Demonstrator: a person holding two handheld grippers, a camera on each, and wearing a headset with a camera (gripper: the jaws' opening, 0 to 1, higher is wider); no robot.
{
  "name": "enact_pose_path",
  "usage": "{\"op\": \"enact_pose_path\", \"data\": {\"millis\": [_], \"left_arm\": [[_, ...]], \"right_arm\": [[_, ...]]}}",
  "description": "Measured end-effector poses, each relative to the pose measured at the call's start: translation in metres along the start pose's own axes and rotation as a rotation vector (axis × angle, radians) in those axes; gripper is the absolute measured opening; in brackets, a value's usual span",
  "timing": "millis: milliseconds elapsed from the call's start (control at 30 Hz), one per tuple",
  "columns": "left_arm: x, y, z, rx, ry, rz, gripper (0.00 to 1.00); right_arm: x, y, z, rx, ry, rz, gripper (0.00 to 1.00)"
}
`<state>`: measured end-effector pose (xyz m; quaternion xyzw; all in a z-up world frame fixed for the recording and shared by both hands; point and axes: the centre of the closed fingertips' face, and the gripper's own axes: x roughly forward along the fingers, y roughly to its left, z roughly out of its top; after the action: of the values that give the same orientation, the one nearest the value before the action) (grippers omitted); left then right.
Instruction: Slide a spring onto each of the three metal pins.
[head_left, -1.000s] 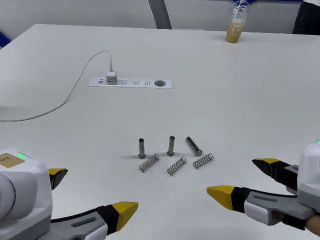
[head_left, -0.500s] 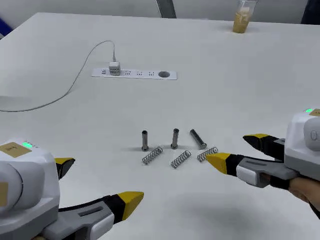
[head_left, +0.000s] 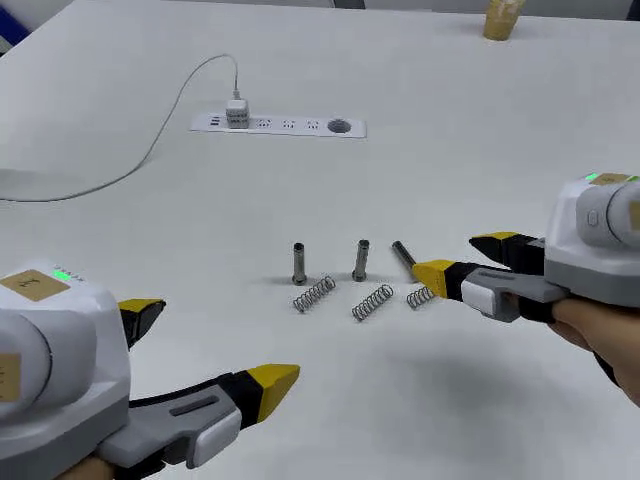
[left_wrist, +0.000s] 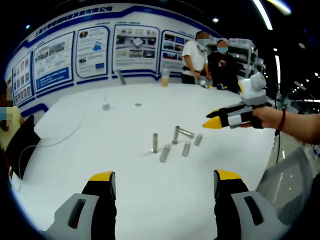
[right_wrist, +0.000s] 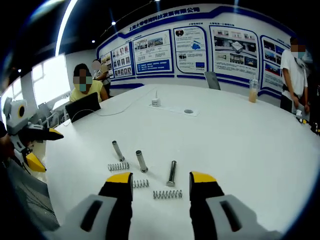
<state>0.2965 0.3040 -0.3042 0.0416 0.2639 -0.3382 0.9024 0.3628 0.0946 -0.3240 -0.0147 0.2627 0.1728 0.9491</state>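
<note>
While both grippers hung over it, the big white worktop (head_left: 520, 140) was the largest thing to see. Behind its far edge, the two gripper views showed blue and white wall boards (left_wrist: 134, 47) with writing too small to read. The left gripper view showed two people (left_wrist: 196, 50) standing by that edge. The right gripper view showed a seated person (right_wrist: 86, 84) at a side edge.

The left gripper (head_left: 212, 344) was low by the near edge, its yellow-tipped jaws spread wide with nothing between them. A tan sticker (head_left: 27, 286) sat on its white body, its mark too blurry to read. The right gripper (head_left: 465, 256) reached in from the right edge, its jaws also spread and holding nothing. Its lower tip was near the right spring (head_left: 421, 297), and it was not clear if they touched.

A white power strip (head_left: 280, 125) lay toward the far edge with a plug (head_left: 237, 111) and cable (head_left: 165, 120) in it. A cup (head_left: 500, 18) of tan drink stood at the far edge.

Near the middle of the worktop, the left pin (head_left: 298, 263) and middle pin (head_left: 361, 259) stood up, and the right pin (head_left: 404, 255) lay on its side. The left spring (head_left: 314, 294) and middle spring (head_left: 372, 302) lay flat just in front of their pins.
</note>
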Motion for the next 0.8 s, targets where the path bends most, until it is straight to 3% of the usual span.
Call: {"op": "enact_pose_path", "data": {"millis": [433, 800], "left_arm": [[0.005, 0.004, -0.005, 0.000, 0.007, 0.001, 0.80], [0.012, 0.001, -0.007, 0.021, 0.016, -0.013, 0.79]], "right_arm": [[0.044, -0.008, 0.000, -0.008, 0.028, 0.006, 0.35], [0.073, -0.018, -0.015, -0.001, 0.073, -0.010, 0.27]]}}
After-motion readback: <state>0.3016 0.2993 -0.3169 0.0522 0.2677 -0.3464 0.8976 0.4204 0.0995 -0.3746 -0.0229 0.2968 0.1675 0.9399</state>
